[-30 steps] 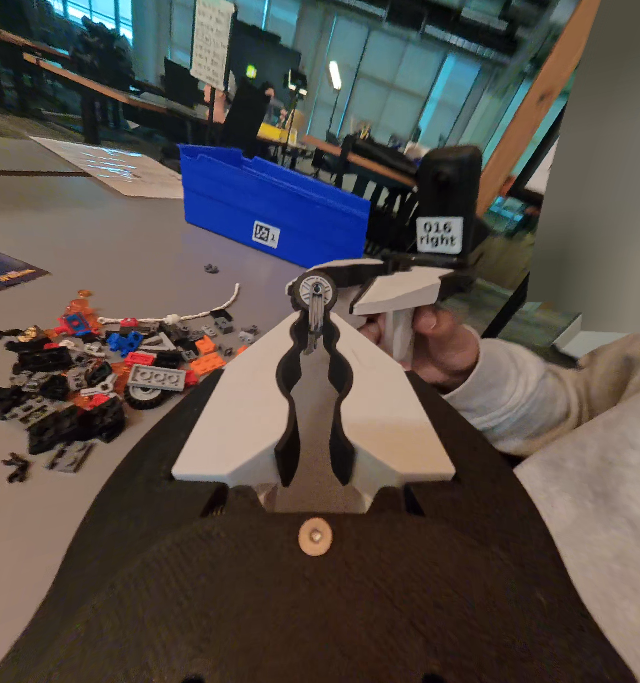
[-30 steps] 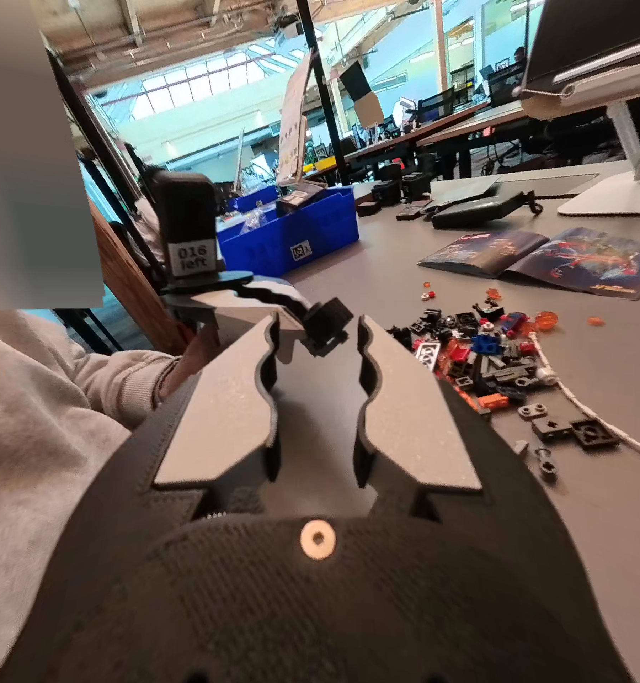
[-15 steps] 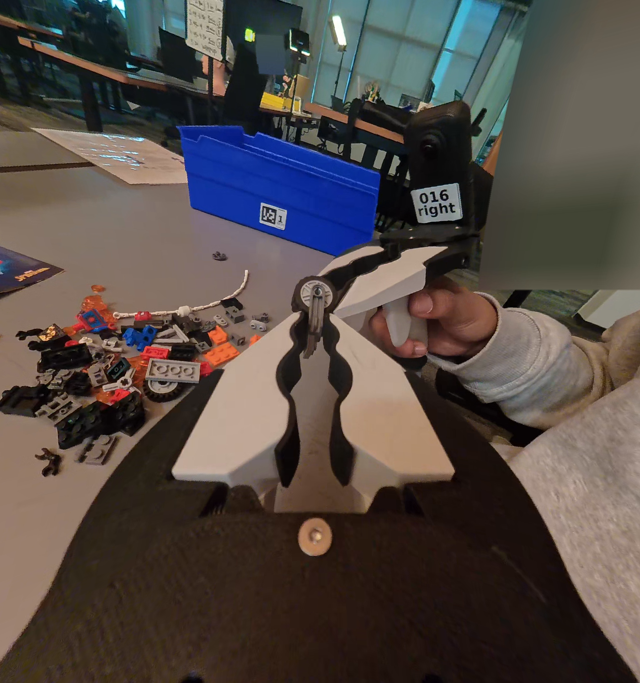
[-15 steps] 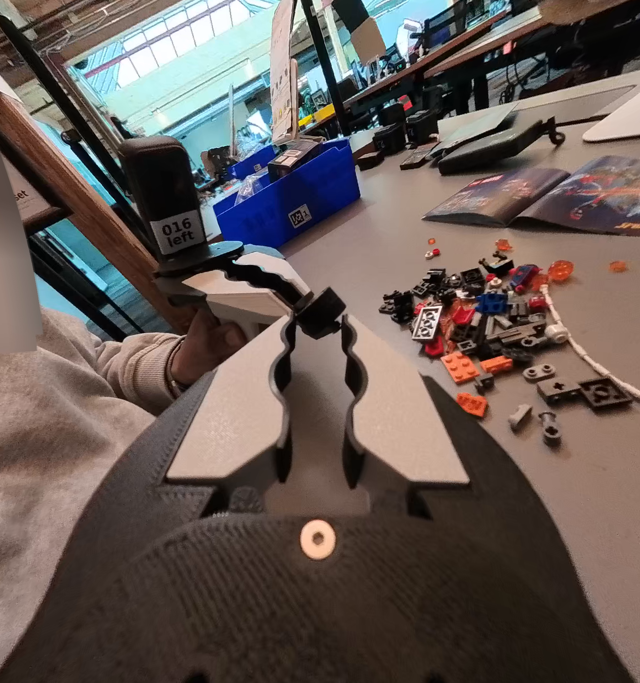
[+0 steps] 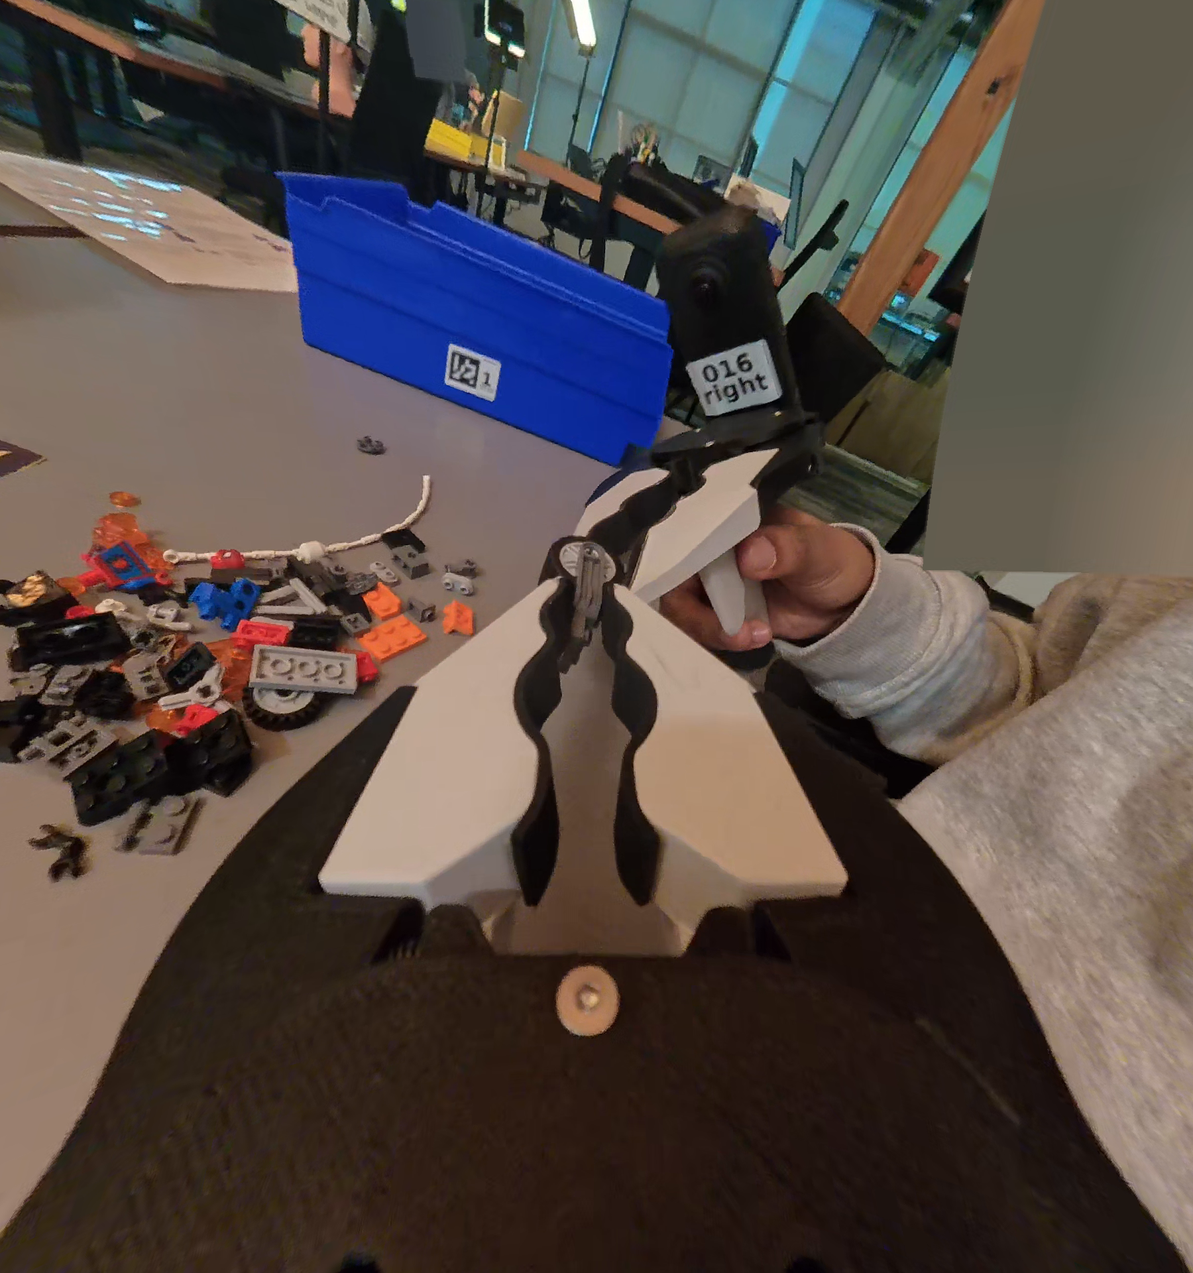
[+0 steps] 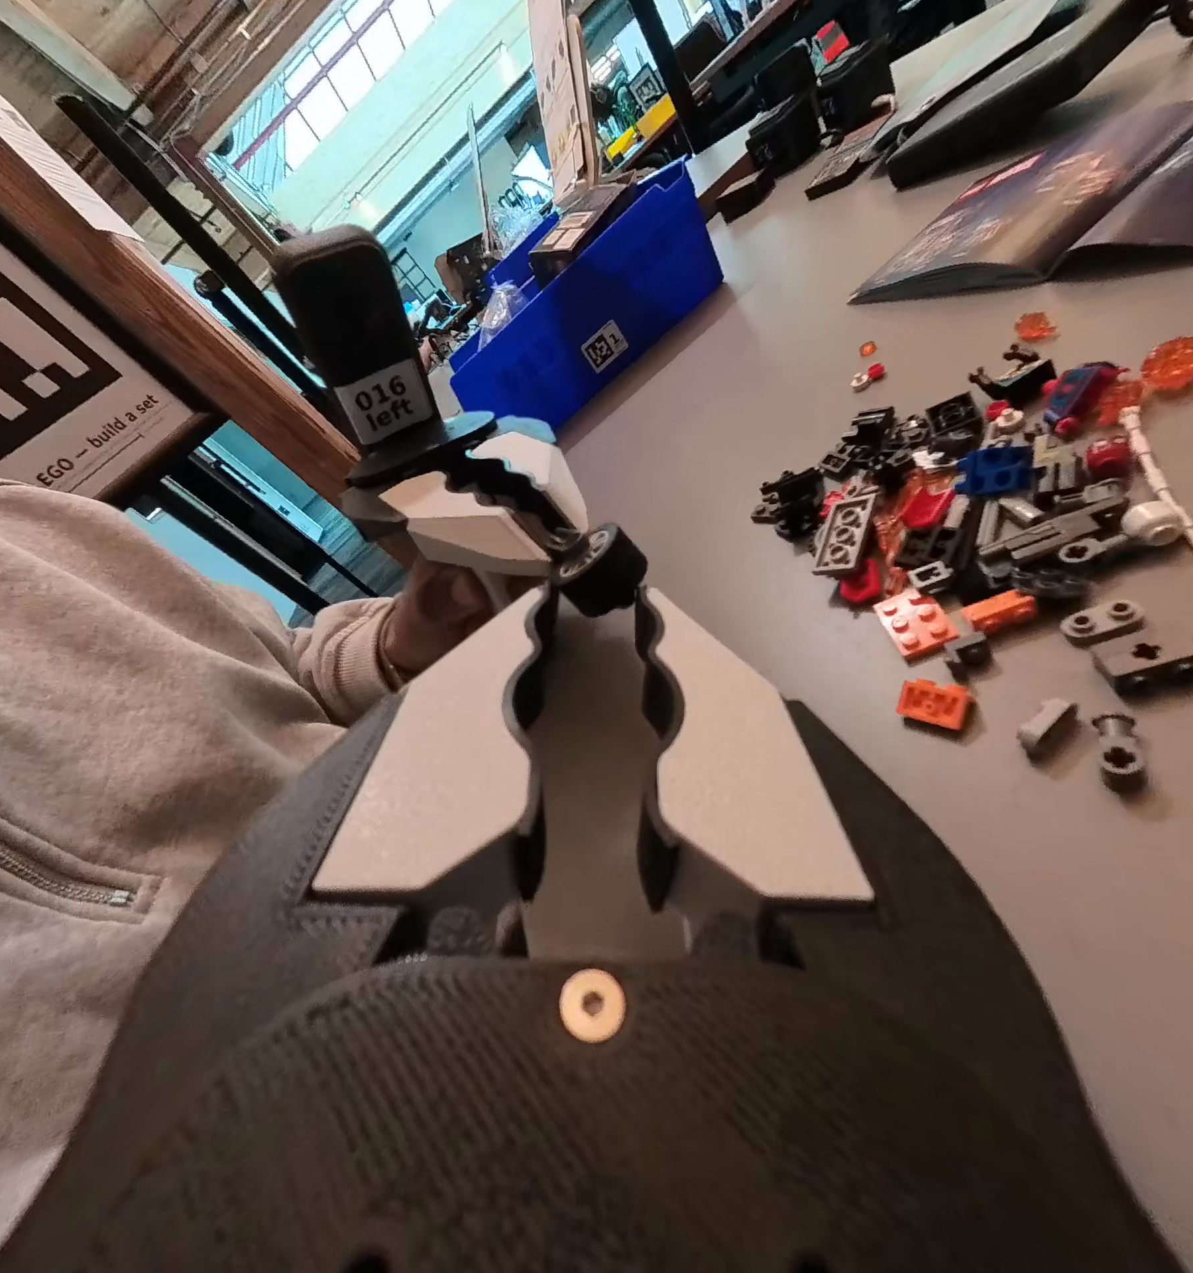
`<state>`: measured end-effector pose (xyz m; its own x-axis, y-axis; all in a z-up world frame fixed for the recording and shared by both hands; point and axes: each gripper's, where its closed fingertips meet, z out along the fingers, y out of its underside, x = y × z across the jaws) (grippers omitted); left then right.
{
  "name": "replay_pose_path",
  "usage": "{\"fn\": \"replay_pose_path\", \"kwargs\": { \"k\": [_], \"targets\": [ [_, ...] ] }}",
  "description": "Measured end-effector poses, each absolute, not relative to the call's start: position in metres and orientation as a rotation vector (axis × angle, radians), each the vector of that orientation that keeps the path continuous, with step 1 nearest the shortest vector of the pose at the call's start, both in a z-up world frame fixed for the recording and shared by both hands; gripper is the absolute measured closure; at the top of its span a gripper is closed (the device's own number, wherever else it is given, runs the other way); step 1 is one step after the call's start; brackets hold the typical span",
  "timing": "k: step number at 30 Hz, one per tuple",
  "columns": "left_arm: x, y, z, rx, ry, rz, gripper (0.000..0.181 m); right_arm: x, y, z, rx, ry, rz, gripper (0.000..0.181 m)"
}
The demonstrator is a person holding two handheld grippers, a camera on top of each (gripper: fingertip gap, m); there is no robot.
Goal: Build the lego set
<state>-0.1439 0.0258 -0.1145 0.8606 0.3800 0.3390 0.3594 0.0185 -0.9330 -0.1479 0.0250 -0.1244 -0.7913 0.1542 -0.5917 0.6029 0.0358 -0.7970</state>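
My left gripper is shut on a thin grey brick piece, held up above the table. A small wheel with a grey hub and black tyre sits on the piece's far end. My right gripper faces the left one, and its fingertips close on either side of the black tyre. In the right wrist view the left gripper reaches in from the left, held by a hand. In the left wrist view the right gripper comes in from the right.
A pile of loose bricks lies on the grey table, also seen in the right wrist view, with a white cord. A blue bin stands behind. An open booklet lies far right. A grey sleeve is close. Less than 4 cm separates the two grippers' tips.
My right gripper has narrowed from wide open and moved in until its fingertips are on the wheel's tyre. My left gripper has stayed shut on the grey piece.
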Motion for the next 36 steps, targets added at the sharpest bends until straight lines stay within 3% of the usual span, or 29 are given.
{"fn": "replay_pose_path", "kwargs": {
  "k": [9,18,24,36],
  "targets": [
    [-0.162,-0.008,-0.137,-1.682,-0.765,0.036,0.175,-0.186,0.032,-0.129,0.822,2.325,-1.902,0.156],
    [-0.161,-0.003,-0.159,-1.801,-0.826,-0.042,0.176,-0.256,-0.002,-0.161,0.652,2.955,-1.5,0.16],
    [-0.161,-0.003,-0.164,-1.813,-0.849,-0.085,0.176,-0.281,-0.019,-0.195,0.707,2.978,-1.184,0.159],
    [-0.159,-0.002,-0.164,-1.79,-0.852,-0.148,0.176,-0.273,-0.015,-0.198,0.669,2.846,-1.083,0.155]
  ]
}}
